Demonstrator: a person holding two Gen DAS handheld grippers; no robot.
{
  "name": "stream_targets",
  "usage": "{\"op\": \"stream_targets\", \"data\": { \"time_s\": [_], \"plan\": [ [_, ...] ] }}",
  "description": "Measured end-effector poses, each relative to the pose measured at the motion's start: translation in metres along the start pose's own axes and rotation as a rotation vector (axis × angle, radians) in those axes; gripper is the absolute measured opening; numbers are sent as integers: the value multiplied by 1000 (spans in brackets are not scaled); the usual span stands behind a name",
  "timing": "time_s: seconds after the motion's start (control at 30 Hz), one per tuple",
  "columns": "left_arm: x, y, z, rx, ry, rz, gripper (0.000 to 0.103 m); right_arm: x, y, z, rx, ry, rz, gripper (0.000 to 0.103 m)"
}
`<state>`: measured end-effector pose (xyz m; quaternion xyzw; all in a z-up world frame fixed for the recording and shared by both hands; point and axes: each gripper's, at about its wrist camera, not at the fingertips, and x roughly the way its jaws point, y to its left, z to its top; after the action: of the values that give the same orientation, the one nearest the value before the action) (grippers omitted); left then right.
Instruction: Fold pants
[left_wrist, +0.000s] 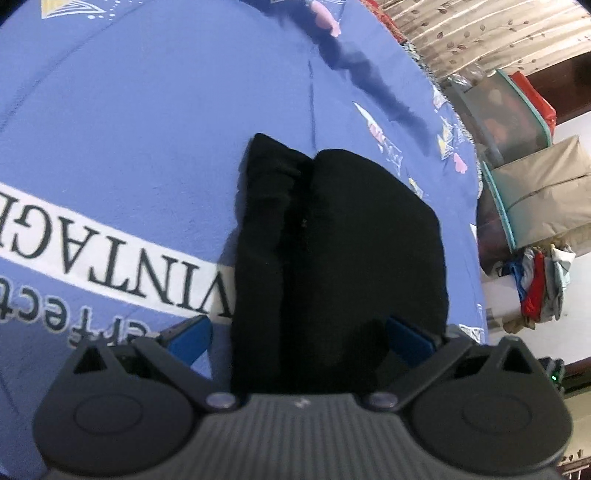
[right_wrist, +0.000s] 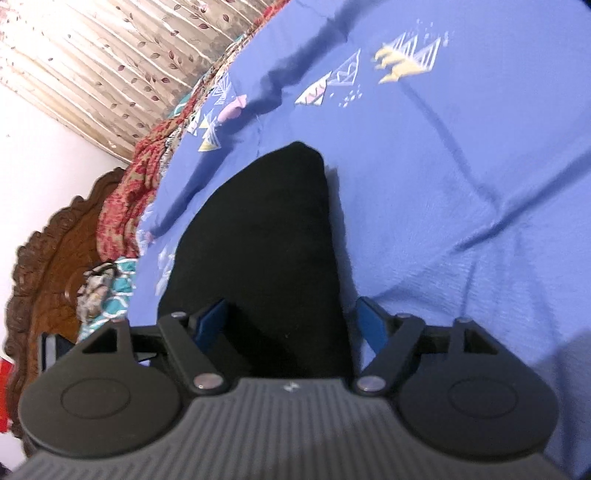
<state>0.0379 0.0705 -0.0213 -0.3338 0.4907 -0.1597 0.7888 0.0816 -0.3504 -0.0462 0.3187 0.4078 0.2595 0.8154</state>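
Nearest both lenses, left gripper (left_wrist: 300, 338) and right gripper (right_wrist: 291, 325) are seen spread wide, clamping nothing. Just beyond, folded black pants (left_wrist: 325, 236) lie on the blue bedsheet (left_wrist: 147, 129). Folding judged nearly complete; a final tidy or withdrawal is called for.

Black pants (left_wrist: 332, 236), folded into a compact bundle, lying flat on the blue bedsheet (left_wrist: 147, 122). Plain dark cloth, no visible print or trim. Two long lobes side by side in the left wrist view, a narrower one at left and a broader rounded one at right, parted by a crease. One edge overlapping the sheet's white lettered band. Tapering to a blunt corner in the right wrist view (right_wrist: 269, 236).
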Motion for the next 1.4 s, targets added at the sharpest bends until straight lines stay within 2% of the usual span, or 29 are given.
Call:
{"op": "stream_targets", "data": {
  "time_s": [0.13,0.3,0.33,0.37,0.4,0.43,0.5,0.57,0.67,0.8,0.9,0.97,1.03,1.13,1.2,1.27,1.37,1.4],
  "plan": [
    [8,-3,-2,2,34,-56,103,5,3,1,-14,24,63,83],
    [14,-9,-12,39,10,-58,100,20,17,-1,-48,75,88,84],
    [14,-10,-13,42,-2,-50,87,22,21,-4,-61,85,85,79],
    [12,-10,-15,48,-13,-23,79,25,26,-6,-79,100,82,73],
    [9,-11,-17,50,-21,-2,66,27,33,-8,-100,109,75,60],
    [5,-12,-17,51,-28,0,56,26,38,-9,-117,102,70,56],
    [-9,-20,-11,50,-47,-25,48,19,58,-7,-191,61,61,51],
    [-26,-42,3,106,-101,-54,48,12,83,2,-271,20,79,49],
    [-45,-73,37,215,-196,-50,48,10,112,33,-352,-70,123,49],
    [-54,-102,103,288,-309,-76,48,20,138,100,-441,-188,167,49],
    [-38,-109,154,329,-382,-33,49,50,136,148,-480,-234,172,49],
    [-14,-105,184,337,-394,18,49,84,126,176,-465,-230,153,49],
    [15,-91,212,302,-380,63,49,118,110,192,-446,-214,117,49],
    [58,-56,239,223,-333,121,49,171,85,201,-409,-166,57,49],
    [88,-29,244,175,-287,164,49,203,66,200,-373,-111,10,49],
    [102,-6,240,157,-282,215,57,217,47,193,-338,-83,-17,54],
    [99,4,230,125,-313,182,67,208,30,191,-255,-69,13,65],
    [95,2,228,114,-315,191,70,202,31,189,-252,-68,-5,74]
  ]
}}
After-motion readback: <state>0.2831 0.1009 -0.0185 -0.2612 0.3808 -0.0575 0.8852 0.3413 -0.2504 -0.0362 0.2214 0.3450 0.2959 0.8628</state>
